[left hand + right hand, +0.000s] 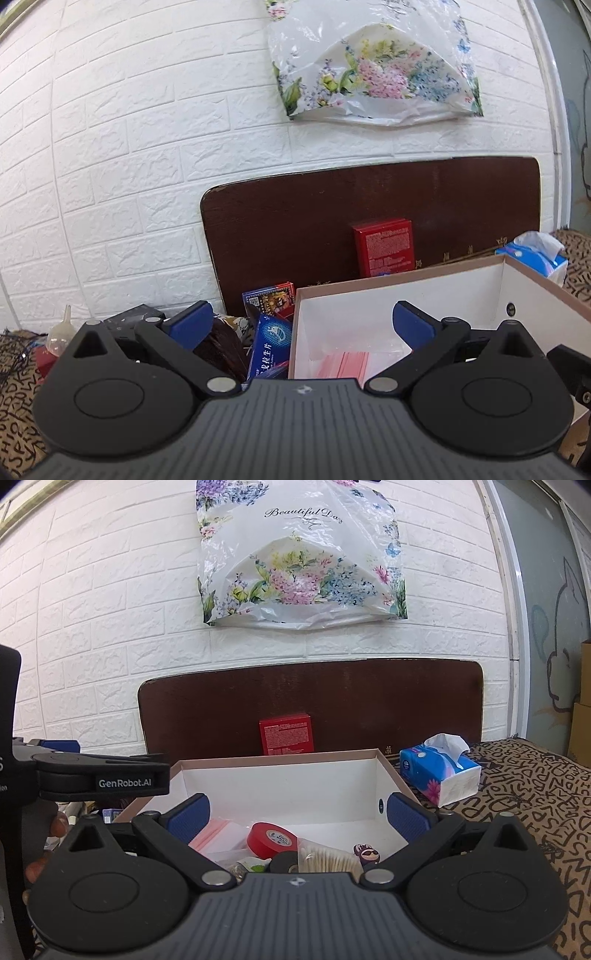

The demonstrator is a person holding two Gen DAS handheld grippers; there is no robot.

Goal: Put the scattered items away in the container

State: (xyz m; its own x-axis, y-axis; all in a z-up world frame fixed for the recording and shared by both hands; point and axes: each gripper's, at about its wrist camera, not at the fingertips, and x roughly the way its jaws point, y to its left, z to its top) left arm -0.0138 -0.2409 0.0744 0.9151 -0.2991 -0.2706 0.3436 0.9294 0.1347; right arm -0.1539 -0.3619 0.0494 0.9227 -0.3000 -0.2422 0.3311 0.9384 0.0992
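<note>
Both the left gripper (301,325) and right gripper (297,810) are hovering wide open, empty; next judged pickup: blue packet (269,349) at ten o'clock of the box (406,284).

We read "Beautiful Day" in script across the flowered plastic bag (301,554) hanging on the wall at the top centre of the right wrist view. At the left edge of that view, "GenRobot.AI" stands in white on the black body of the left gripper (125,782). In the left wrist view, the blue box (271,347) at lower centre carries white Chinese characters. The print on the red box (384,251) is too small for us to read.
</note>
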